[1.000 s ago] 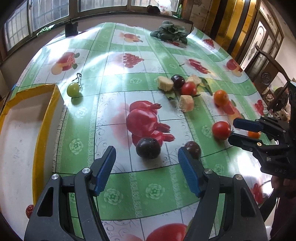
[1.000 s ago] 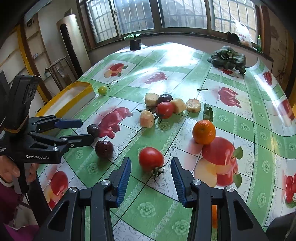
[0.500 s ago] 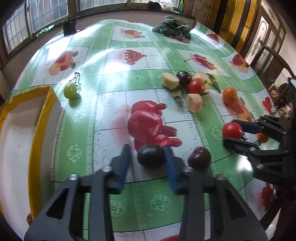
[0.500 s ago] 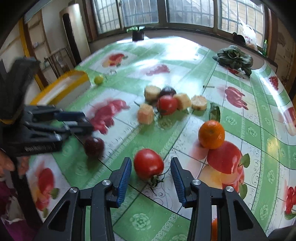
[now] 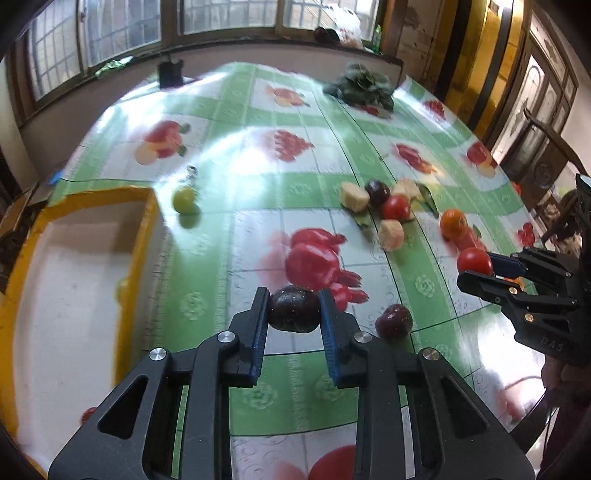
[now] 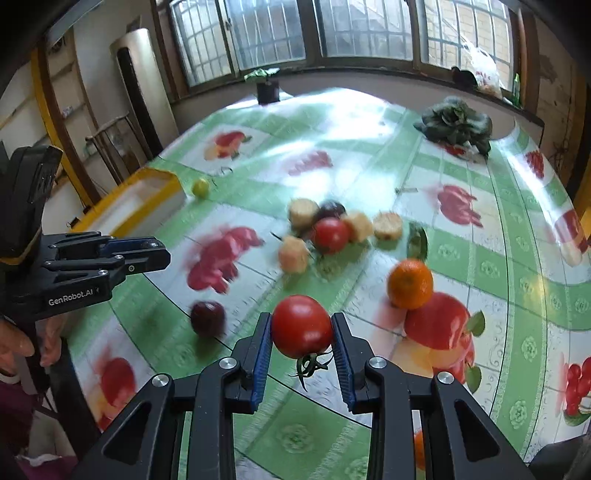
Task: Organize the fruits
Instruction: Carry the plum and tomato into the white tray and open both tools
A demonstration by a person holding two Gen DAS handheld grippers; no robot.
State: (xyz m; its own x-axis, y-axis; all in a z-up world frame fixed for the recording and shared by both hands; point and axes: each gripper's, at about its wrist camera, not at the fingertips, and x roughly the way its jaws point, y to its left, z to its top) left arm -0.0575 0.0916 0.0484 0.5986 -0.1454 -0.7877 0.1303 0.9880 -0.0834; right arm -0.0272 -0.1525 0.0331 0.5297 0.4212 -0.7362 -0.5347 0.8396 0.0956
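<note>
Dark plum (image 5: 293, 309) pinched between my left claw's (image 5: 293, 314) blue pads, red tomato (image 6: 301, 326) clamped in my right claw (image 6: 301, 332), stem downward, second plum (image 5: 393, 322) loose on the tablecloth just beside, orange (image 6: 410, 283) near, yellow-rimmed tray (image 5: 142, 229) left.

Two wrist fisheyes, low over the desk (image 5: 229, 236)

Each looks forward along its own claw toward the windows; both share the central fruit cluster and yellow tray (image 6: 147, 195).

Barred windows (image 6: 295, 33) behind table; wooden chair (image 5: 546, 162) right; daylight glare on tablecloth (image 5: 295, 184).
</note>
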